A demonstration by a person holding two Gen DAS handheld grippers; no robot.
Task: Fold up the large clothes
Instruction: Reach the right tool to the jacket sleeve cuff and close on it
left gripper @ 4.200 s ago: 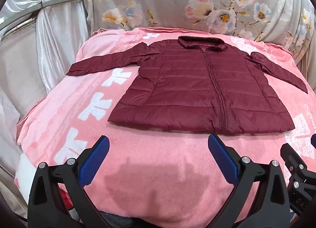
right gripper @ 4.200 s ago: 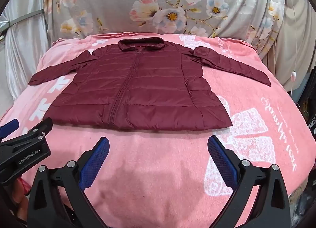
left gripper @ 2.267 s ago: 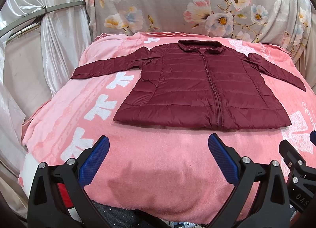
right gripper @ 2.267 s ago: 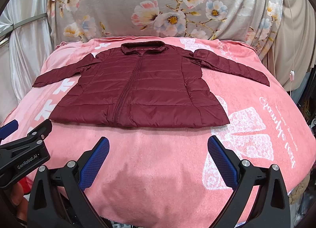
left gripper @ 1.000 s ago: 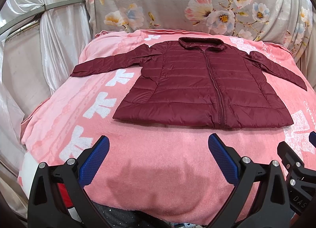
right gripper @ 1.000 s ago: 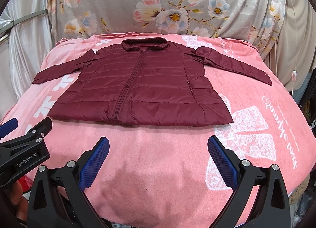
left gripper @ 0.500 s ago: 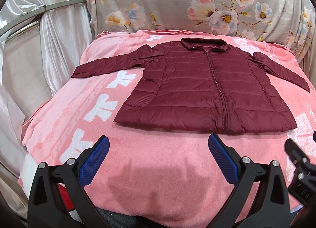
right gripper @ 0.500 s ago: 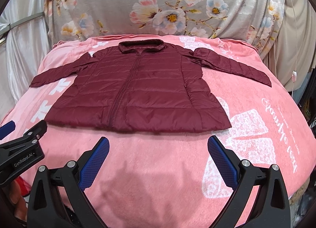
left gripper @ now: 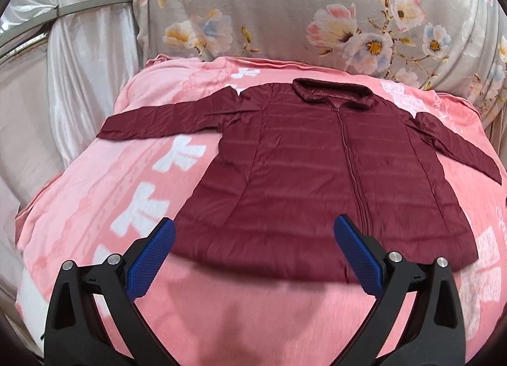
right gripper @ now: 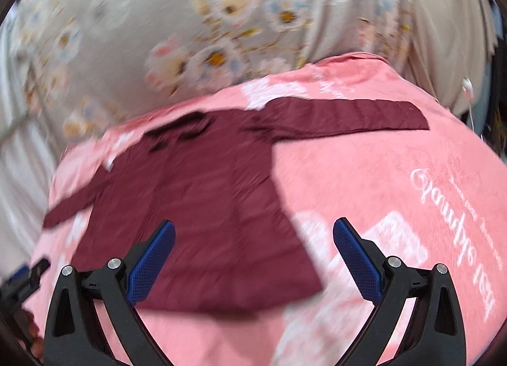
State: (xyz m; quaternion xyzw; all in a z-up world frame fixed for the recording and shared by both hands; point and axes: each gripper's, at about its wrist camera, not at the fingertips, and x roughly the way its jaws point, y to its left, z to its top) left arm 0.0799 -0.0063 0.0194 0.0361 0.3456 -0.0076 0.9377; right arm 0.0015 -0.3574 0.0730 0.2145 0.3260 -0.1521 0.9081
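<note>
One maroon puffer jacket (left gripper: 332, 169) lies flat and zipped on one pink blanket (left gripper: 95, 195), collar toward the floral cloth (left gripper: 285, 11) at the back. Left wrist view: two sleeves spread out, one to each side, the left one (left gripper: 158, 120) lying over the white prints, the right one (left gripper: 456, 144) angling down toward the blanket edge. One zipper line runs down the front. Left gripper (left gripper: 253, 250) spread wide, two blue pads, nothing between them; it hovers just over the jacket's hem, left pad (left gripper: 150, 266) by the hem's left corner, right pad (left gripper: 358, 258) near the zipper bottom. One shiny pale curtain (left gripper: 79, 58) hangs at left with one metal rail across it.

Right wrist view: heavily blurred. Same single jacket (right gripper: 196, 217), seen tilted, one right sleeve (right gripper: 345, 115) stretched straight toward the right edge of the blanket (right gripper: 396, 176), the other sleeve barely readable at far left. Right gripper (right gripper: 253, 250) also fully apart, two blue pads, holding nothing, poised above the hem's right half. White script lettering (right gripper: 456, 229) sits on the blanket at right. Part of the left gripper (right gripper: 22, 280) shows at the lower left edge, with fingertips of the person's hand (right gripper: 31, 334) below it.
</note>
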